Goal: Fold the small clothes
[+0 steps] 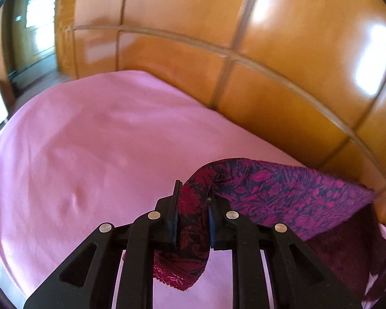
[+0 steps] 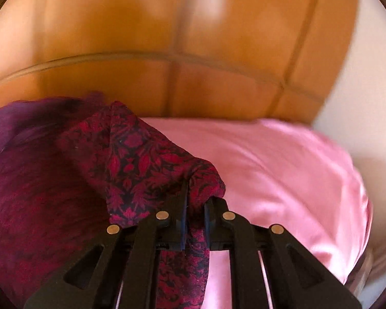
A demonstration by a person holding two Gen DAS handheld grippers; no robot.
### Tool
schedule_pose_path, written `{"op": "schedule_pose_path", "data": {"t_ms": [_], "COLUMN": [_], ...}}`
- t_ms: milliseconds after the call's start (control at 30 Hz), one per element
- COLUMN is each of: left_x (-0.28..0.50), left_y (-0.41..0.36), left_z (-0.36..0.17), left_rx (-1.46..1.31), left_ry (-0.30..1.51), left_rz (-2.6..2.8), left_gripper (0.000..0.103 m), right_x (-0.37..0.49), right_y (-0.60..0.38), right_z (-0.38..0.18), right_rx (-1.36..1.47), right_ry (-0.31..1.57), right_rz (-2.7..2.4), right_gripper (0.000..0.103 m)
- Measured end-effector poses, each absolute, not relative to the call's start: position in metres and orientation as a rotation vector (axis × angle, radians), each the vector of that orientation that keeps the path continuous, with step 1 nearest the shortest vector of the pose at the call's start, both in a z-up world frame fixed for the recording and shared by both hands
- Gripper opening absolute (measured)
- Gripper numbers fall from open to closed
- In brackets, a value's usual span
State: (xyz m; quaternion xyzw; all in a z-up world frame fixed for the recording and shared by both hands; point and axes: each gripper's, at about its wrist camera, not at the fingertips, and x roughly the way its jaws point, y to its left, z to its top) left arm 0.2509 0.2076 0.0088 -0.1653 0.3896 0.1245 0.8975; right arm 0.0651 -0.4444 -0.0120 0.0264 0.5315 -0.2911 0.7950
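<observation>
A small garment of dark red and navy floral fabric point(image 1: 283, 188) is held up above a pink sheet point(image 1: 90, 141). My left gripper point(image 1: 193, 200) is shut on one bunched corner of it; the cloth stretches away to the right and a loose end hangs below the jaws. My right gripper point(image 2: 195, 200) is shut on another corner of the same garment point(image 2: 141, 159), which spreads to the left, its plain maroon inner side point(image 2: 33, 193) showing. The pink sheet point(image 2: 283, 167) lies beneath.
A glossy orange-brown wooden panelled headboard or wardrobe point(image 1: 244, 51) stands right behind the bed; it also fills the top of the right wrist view point(image 2: 167, 38). A white wall point(image 2: 368, 77) is at the right. A doorway point(image 1: 33, 38) is at the far left.
</observation>
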Motion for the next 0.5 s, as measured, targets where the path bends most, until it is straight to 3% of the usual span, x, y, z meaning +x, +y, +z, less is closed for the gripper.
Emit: {"op": "schedule_pose_path", "data": {"t_ms": [100, 233, 267, 300, 367, 467, 500], "left_x": [0.263, 0.251, 0.246, 0.236, 0.216, 0.196, 0.184], "left_y": [0.211, 0.205, 0.204, 0.201, 0.197, 0.191, 0.188], "left_z": [0.003, 0.011, 0.014, 0.019, 0.024, 0.026, 0.025], "left_rx": [-0.316, -0.258, -0.257, -0.252, -0.231, -0.221, -0.239], "left_ry": [0.823, 0.774, 0.757, 0.727, 0.688, 0.663, 0.657], "left_rz": [0.295, 0.331, 0.327, 0.320, 0.317, 0.291, 0.247], "left_gripper": [0.019, 0.062, 0.070, 0.071, 0.071, 0.071, 0.071], "right_x": [0.063, 0.046, 0.041, 0.036, 0.026, 0.021, 0.017], "right_y": [-0.492, -0.537, -0.546, -0.549, -0.552, -0.548, -0.546], "right_z": [-0.030, -0.039, -0.039, -0.037, -0.028, -0.009, -0.001], "right_rx": [0.234, 0.441, 0.491, 0.529, 0.563, 0.492, 0.460], "right_ry": [1.179, 1.165, 1.154, 1.141, 1.099, 1.064, 1.048], "right_rz": [-0.703, -0.763, -0.772, -0.774, -0.775, -0.820, -0.837], "right_gripper": [0.009, 0.017, 0.026, 0.034, 0.067, 0.085, 0.086]}}
